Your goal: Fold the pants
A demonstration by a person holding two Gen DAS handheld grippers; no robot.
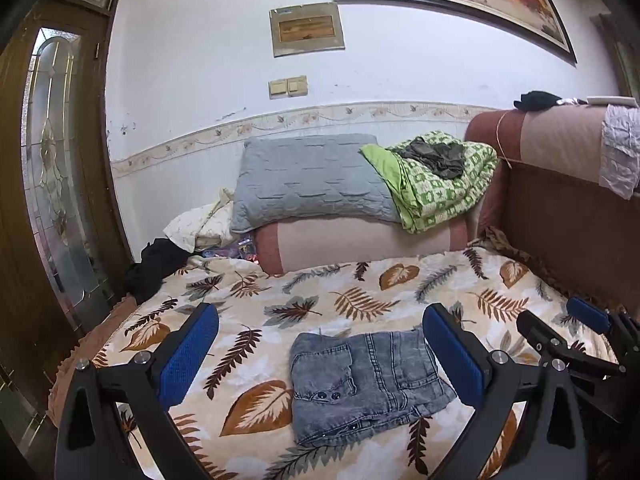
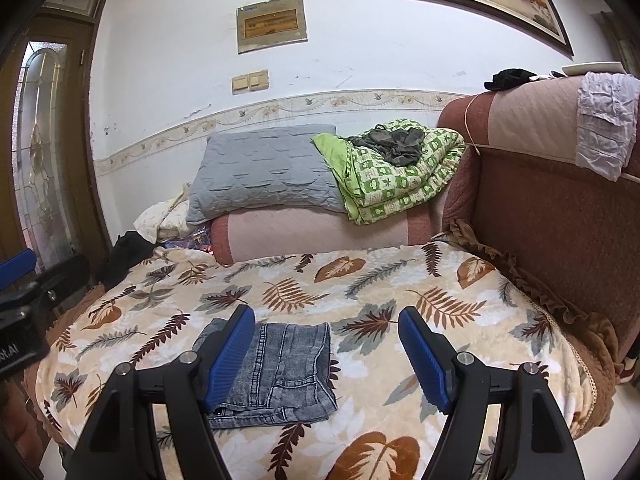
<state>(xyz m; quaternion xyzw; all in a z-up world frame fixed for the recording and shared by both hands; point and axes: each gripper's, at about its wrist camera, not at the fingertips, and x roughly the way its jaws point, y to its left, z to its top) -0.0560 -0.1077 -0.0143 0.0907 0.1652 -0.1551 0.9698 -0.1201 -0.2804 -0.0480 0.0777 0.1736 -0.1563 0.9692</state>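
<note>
Fleece blanket: leaf print, covers the whole seat I'm working on; soft and a bit grabby, I'd expect denim to drag on it rather than slide.
Sofa back: rust-brown wall along the right edge; a hard limit for my right side.
Armrest: far end, loaded with a grey pillow and a green quilt; not in my way.
Open room: bare blanket beyond the pants and on both sides of them; near edge drops off to the floor at lower right in the right wrist view.
Pants: grey washed denim, already folded into a compact stack near the front of the blanket, waistband buttons facing me. I judge it medium weight, limp but thick at seams and waistband, not slippery, not fragile.
Grip point: I'd pinch through all layers at a corner of a folded edge; single top layer would peel open.
Left gripper: fingers spread wide, holding nothing, straddling the stack without touching it as far as I can tell.
Right gripper: fingers wide apart, empty; the left pad sits in front of the stack's left part, contact unclear.
</note>
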